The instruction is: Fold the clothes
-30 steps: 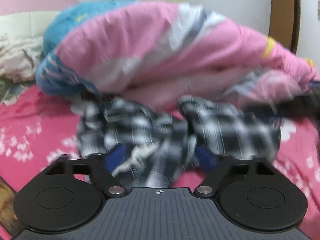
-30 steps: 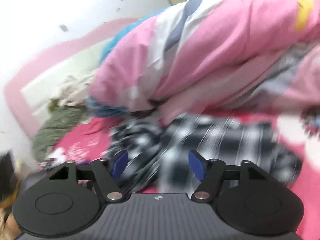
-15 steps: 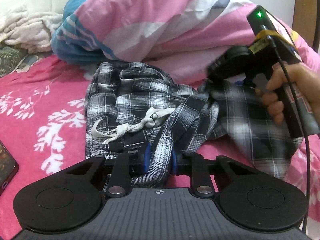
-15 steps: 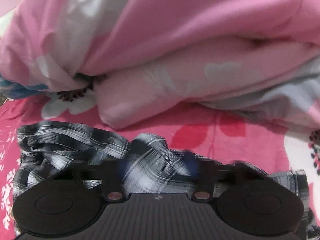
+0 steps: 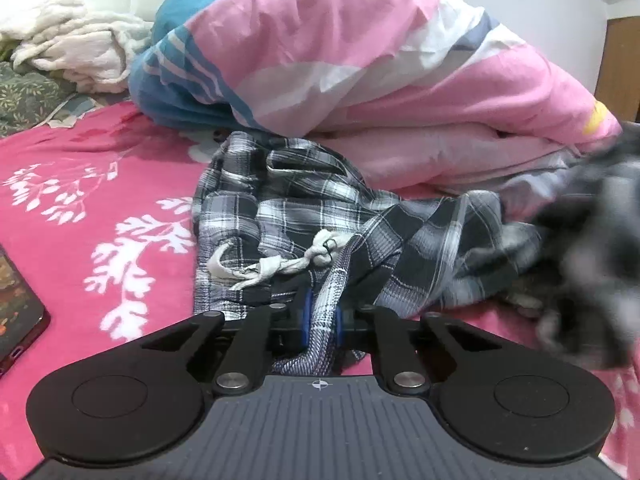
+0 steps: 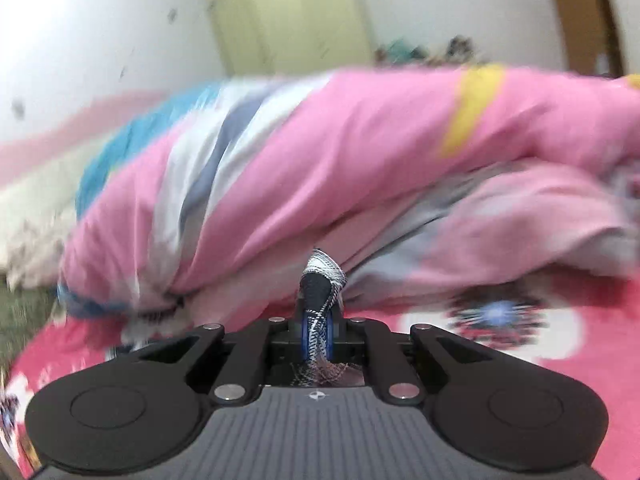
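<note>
Plaid garment crumpled on pink bedsheet, edges pinched in left gripper and right gripper; risk: thin hold slipping, or drawstring snagging.

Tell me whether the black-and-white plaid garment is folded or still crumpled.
Crumpled. The black-and-white plaid garment lies bunched in uneven wrinkles on the pink floral bedsheet, one edge pinched in the left claw.
</note>
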The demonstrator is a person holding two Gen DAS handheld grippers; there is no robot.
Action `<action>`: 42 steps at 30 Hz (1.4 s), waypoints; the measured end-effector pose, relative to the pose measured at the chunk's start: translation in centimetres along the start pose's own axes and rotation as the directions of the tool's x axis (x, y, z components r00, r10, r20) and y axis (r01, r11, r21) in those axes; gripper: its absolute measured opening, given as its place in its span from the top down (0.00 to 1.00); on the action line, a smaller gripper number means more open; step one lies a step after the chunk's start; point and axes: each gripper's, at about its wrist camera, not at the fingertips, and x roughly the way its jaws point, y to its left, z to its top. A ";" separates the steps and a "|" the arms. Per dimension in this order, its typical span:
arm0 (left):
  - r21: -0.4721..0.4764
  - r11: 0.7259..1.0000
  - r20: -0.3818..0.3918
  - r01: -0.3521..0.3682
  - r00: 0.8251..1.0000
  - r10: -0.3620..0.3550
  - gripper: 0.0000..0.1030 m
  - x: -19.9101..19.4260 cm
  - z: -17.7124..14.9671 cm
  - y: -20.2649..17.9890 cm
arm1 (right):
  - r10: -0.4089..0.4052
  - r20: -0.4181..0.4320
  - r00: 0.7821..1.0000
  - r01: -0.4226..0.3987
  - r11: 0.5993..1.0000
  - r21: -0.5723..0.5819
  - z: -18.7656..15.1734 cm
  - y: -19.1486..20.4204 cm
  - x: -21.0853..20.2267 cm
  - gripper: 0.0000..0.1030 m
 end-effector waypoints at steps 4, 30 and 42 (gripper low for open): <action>-0.014 1.000 0.010 -0.008 1.000 0.008 0.92 -0.6 0.2 0.5 | -0.061 0.103 0.993 0.057 0.998 0.034 -0.7 -4.2 -7.6 0.92; 0.162 0.986 0.063 0.029 0.997 -0.039 0.79 -3.7 0.9 0.3 | -0.344 0.207 0.916 0.331 0.939 0.093 -7.0 -15.3 -16.5 0.43; 0.183 0.983 0.031 0.013 0.999 -0.019 0.67 -2.6 0.0 0.1 | 0.228 -0.124 0.966 -0.258 0.894 -0.367 -7.2 1.9 1.8 0.32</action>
